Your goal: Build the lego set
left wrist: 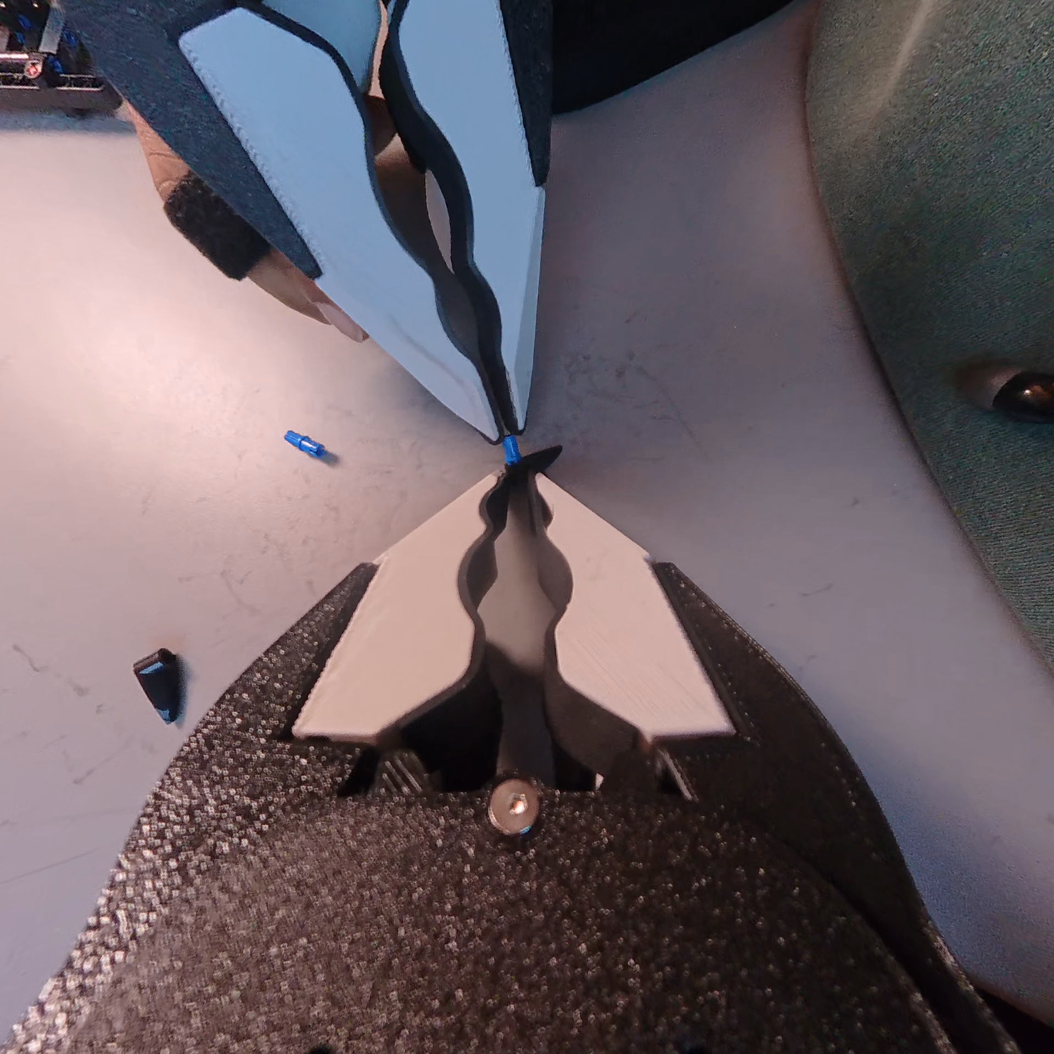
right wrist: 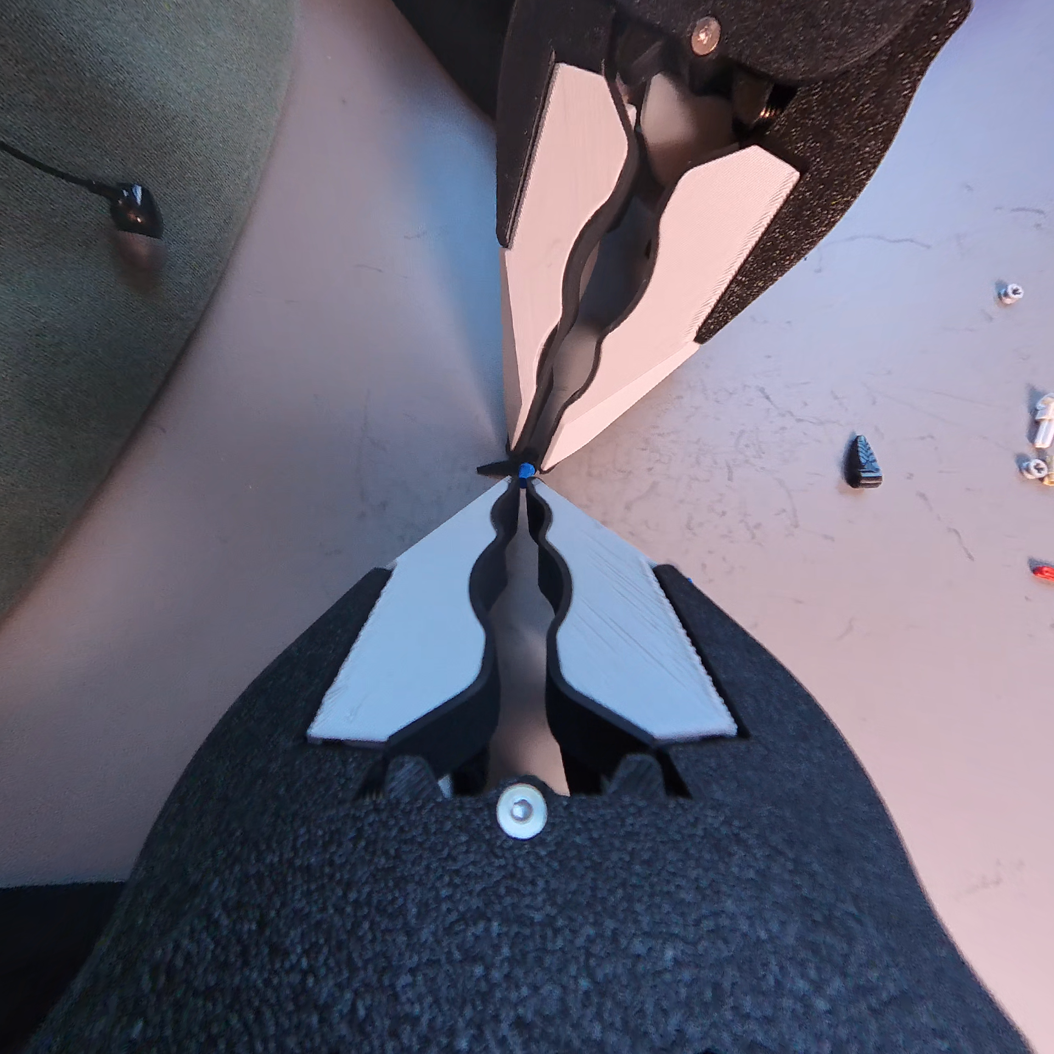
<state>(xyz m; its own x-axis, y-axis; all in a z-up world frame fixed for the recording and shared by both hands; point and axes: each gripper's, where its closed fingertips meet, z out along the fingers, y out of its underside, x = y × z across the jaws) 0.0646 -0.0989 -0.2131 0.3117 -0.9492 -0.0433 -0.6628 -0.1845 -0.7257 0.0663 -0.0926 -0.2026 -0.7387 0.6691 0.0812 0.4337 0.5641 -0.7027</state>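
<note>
My left gripper (left wrist: 520, 476) is shut on a small thin black lego piece (left wrist: 543, 456), which sticks out at its tips. My right gripper (left wrist: 507, 430) comes in from above in the left wrist view, shut on a short blue pin (left wrist: 511, 448). The pin's free end touches the black piece. In the right wrist view my right gripper (right wrist: 520, 483) holds the blue pin (right wrist: 523, 470) tip to tip with the left gripper (right wrist: 530, 448) and the black piece (right wrist: 493, 467). Both are held just above the pale table (left wrist: 684, 399).
A loose blue pin (left wrist: 304, 444) and a black wedge piece (left wrist: 158, 684) lie on the table to the left. Small white parts (right wrist: 1009, 292), a black wedge (right wrist: 865, 470) and a red part (right wrist: 1042, 570) lie at the right. A green cushion (left wrist: 941, 228) borders the table. A black lego build (left wrist: 34, 57) is far left. Only a small space, under 4 cm, lies between the two pairs of fingers.
</note>
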